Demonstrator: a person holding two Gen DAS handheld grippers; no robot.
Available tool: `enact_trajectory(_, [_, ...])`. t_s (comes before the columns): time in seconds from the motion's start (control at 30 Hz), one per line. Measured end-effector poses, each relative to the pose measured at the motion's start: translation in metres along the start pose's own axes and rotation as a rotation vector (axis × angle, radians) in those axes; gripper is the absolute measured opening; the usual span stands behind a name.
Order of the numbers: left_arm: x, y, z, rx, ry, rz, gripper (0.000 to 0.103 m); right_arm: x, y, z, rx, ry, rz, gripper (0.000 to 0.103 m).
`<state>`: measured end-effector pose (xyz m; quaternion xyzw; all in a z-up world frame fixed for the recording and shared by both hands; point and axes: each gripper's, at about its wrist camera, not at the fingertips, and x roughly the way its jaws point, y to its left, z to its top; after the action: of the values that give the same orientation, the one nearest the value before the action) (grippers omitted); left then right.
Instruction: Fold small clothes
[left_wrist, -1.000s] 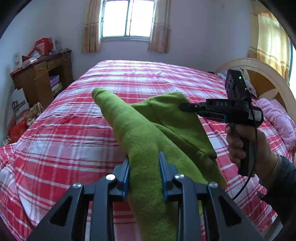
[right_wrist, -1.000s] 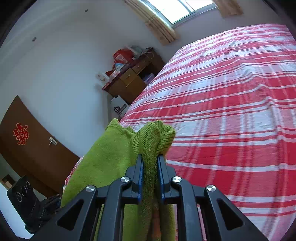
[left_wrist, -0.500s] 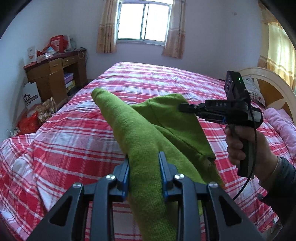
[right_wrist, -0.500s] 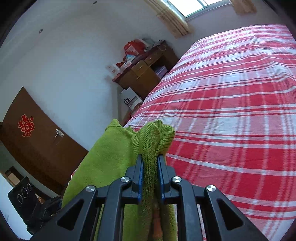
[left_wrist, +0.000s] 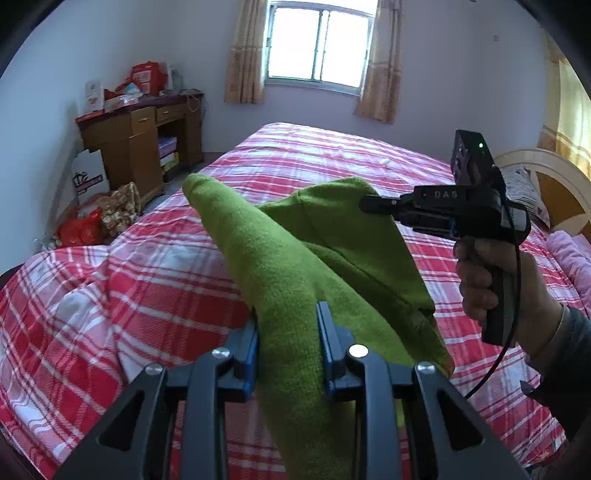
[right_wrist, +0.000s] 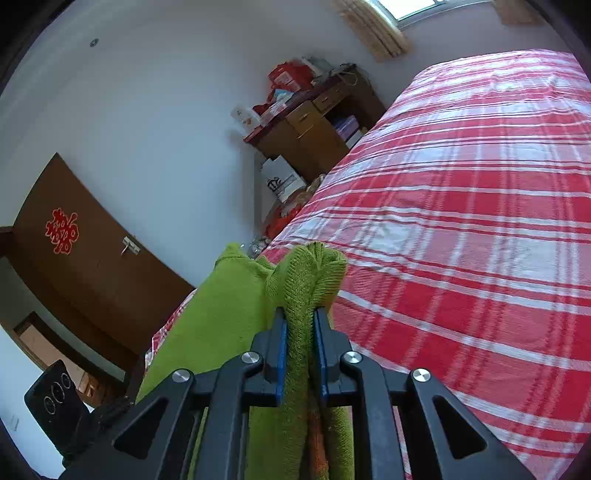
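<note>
A green knitted garment (left_wrist: 295, 266) hangs in the air above the bed, held by both grippers. My left gripper (left_wrist: 288, 321) is shut on one thick fold of it, and the cloth drapes over and between its blue pads. My right gripper (right_wrist: 299, 317) is shut on a bunched edge of the same garment (right_wrist: 221, 317). In the left wrist view the right gripper (left_wrist: 369, 203) pinches the garment's far right corner, held by a hand at the right. The garment's lower part is hidden behind the gripper bodies.
The bed with a red and white plaid sheet (left_wrist: 332, 162) lies below and ahead. A wooden desk with clutter (left_wrist: 140, 129) stands at its left, bags on the floor beside it. A headboard and pink pillow (left_wrist: 569, 251) are at the right. A brown door (right_wrist: 81, 251) is behind.
Both grippers keep their hold on the green garment. The views have tilted upward a little, showing more wall and window; the garment's shape between the grippers is unchanged.
</note>
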<state>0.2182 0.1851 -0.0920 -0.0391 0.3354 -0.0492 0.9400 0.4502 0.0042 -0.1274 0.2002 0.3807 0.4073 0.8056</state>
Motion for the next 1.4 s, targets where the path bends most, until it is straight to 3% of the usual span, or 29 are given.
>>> enact_trajectory(0.33, [0.0, 0.031, -0.021, -0.036, 0.035, 0.043, 0.028, 0.045, 0.017, -0.006, -0.017, 0.062, 0.017, 0.013])
enact_trajectory(1.2, [0.004, 0.047, -0.051, -0.082, 0.084, 0.033, 0.031, 0.064, -0.006, -0.005, 0.02, 0.095, -0.034, 0.013])
enact_trajectory(1.3, [0.005, 0.047, -0.053, -0.087, 0.087, 0.044, 0.037, 0.066, -0.009, -0.006, 0.028, 0.098, -0.046, 0.013])
enact_trajectory(1.4, [0.005, 0.047, -0.051, -0.078, 0.082, 0.087, 0.052, 0.069, -0.013, -0.008, 0.038, 0.105, -0.066, 0.013])
